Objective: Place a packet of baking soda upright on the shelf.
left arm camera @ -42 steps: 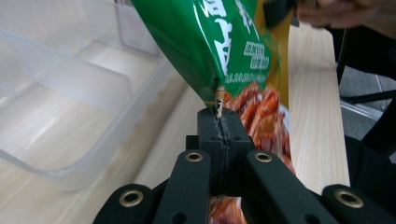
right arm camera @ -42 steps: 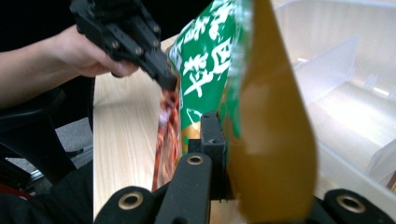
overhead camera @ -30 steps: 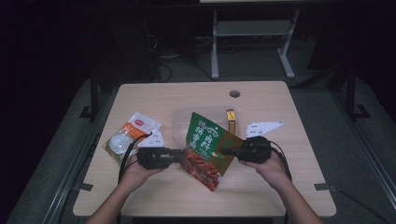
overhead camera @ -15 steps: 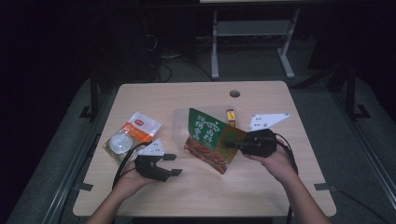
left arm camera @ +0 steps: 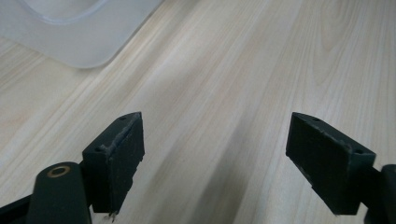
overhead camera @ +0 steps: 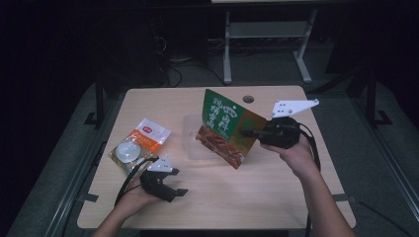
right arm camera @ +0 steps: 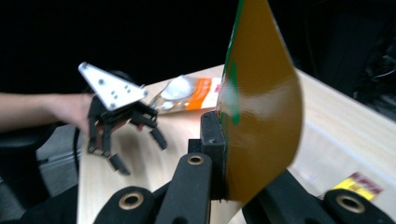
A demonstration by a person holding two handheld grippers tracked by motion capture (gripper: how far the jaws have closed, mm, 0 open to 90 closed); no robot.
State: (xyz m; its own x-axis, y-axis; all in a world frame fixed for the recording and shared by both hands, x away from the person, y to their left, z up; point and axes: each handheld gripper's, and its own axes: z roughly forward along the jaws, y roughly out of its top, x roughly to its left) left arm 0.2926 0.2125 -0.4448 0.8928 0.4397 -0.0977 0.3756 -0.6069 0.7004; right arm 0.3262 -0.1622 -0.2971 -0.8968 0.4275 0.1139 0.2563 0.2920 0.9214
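Two tools are in your hands, and only one carries anything. Your right tool (overhead camera: 252,132) is clamped on the edge of the pouch (overhead camera: 227,127), holding it clear above the tabletop (overhead camera: 276,192), just over the clear tray (overhead camera: 190,140). That pouch is a flat, glossy foil bag, green across the top with a picture of reddish-brown food lower down; in the right gripper view its plain back (right arm camera: 261,102) is a smooth mustard colour and bows outward in a curve from the black pads. Its long axis runs tilted, top edge toward the far side of the tabletop and the lower corner dipping toward you and down at the tray.

Your left tool (overhead camera: 175,185) sits near the tabletop's near edge, well apart from the tray, and its jaws have just been opening; they stand wide with nothing between them, only pale wood grain (left arm camera: 224,93). Its pads (left arm camera: 119,158) are matte black blocks with scuffed edges. The tray's frosted, rounded corner (left arm camera: 79,42) shows beyond them.

Left of the tray lies a second bag (overhead camera: 141,145), orange and white, crinkly, with a round pale piece behind clear film. A small yellow packet (right arm camera: 357,184) lies on the wood beyond the pouch.
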